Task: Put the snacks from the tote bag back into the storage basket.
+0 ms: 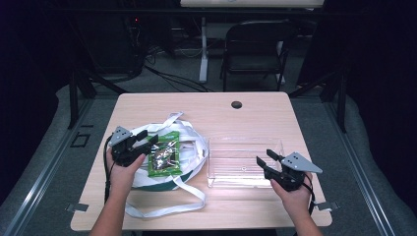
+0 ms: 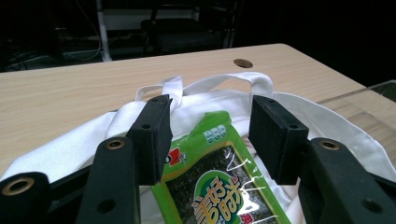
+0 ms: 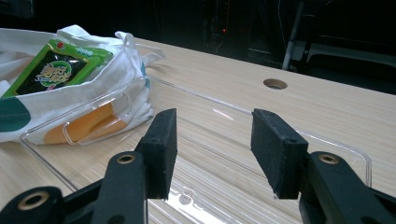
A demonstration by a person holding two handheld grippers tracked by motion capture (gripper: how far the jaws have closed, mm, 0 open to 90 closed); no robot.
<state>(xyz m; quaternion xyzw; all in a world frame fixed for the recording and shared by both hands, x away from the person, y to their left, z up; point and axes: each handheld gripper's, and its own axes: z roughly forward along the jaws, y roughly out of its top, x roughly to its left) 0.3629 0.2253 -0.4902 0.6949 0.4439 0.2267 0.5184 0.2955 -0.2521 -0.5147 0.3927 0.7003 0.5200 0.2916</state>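
Observation:
A green seaweed snack packet [image 1: 164,154] [image 2: 215,186] [image 3: 55,65] lies flat on a white tote bag [image 1: 189,140] [image 2: 84,140] [image 3: 107,70] at the table's left. My left gripper [image 1: 147,138] [image 2: 210,135] is open just above the packet's near end, jaws on either side of it, nothing held. A clear plastic bin [image 1: 244,161] [image 3: 243,154] sits right of the bag. My right gripper [image 1: 264,160] [image 3: 212,149] is open over the bin's right end, holding nothing.
The bag's long white straps [image 1: 172,206] trail toward the front edge. A cable hole [image 1: 236,104] sits in the tabletop [image 1: 255,118] at the back. A folding chair [image 1: 255,46] stands beyond the table. Bare wood lies behind the bag and bin.

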